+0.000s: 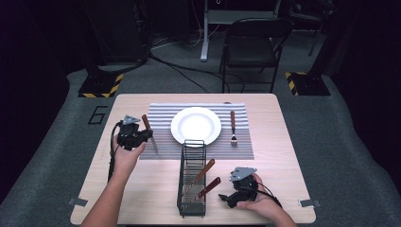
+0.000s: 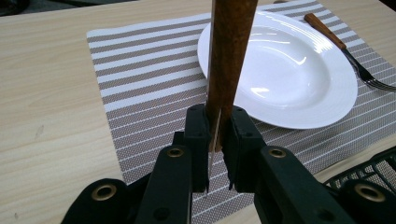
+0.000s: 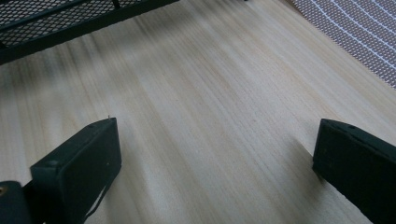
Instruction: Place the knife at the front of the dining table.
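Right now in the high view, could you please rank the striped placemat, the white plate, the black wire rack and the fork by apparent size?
1. striped placemat
2. black wire rack, though it sits nearer the camera
3. white plate
4. fork

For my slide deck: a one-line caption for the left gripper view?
Left gripper shut on a wooden-handled knife above the striped placemat, beside a white plate.
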`<state>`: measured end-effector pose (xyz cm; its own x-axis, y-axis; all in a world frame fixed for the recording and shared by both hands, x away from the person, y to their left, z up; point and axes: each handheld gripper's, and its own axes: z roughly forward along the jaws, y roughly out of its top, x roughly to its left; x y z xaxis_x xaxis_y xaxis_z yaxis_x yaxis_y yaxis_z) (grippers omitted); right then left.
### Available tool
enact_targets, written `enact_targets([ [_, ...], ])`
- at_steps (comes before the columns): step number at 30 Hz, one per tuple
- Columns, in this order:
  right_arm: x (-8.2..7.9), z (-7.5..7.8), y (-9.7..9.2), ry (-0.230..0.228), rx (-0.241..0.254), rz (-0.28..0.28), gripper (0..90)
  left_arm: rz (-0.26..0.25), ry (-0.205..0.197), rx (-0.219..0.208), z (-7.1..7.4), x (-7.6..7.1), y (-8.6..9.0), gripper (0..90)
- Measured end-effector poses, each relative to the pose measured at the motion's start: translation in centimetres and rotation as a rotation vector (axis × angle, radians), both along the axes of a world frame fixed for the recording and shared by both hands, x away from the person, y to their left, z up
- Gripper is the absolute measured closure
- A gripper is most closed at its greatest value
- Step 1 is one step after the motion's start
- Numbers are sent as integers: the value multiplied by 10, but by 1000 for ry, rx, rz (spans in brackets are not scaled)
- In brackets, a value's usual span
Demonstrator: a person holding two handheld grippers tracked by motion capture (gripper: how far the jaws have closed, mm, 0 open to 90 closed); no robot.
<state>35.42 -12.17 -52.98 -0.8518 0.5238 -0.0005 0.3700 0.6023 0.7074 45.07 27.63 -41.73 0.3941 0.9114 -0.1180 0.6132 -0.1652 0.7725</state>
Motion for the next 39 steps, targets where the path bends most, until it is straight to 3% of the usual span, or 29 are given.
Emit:
enact_targets([
  [6, 0, 0, 0, 0, 0, 0, 4, -2, 13, 12, 0, 12, -6, 801],
  [12, 0, 0, 0, 0, 0, 0, 4, 25, 10, -24, -6, 23, -6, 801],
  [24, 0, 0, 0, 0, 0, 0, 4, 31, 33, -42, -17, 48, -12, 800],
  [36, 0, 0, 0, 0, 0, 0, 4, 102, 60, -117, -37, 70, -11, 798],
  [39, 0, 0, 0, 0, 0, 0, 4, 107, 76, -108, -40, 76, -14, 797],
])
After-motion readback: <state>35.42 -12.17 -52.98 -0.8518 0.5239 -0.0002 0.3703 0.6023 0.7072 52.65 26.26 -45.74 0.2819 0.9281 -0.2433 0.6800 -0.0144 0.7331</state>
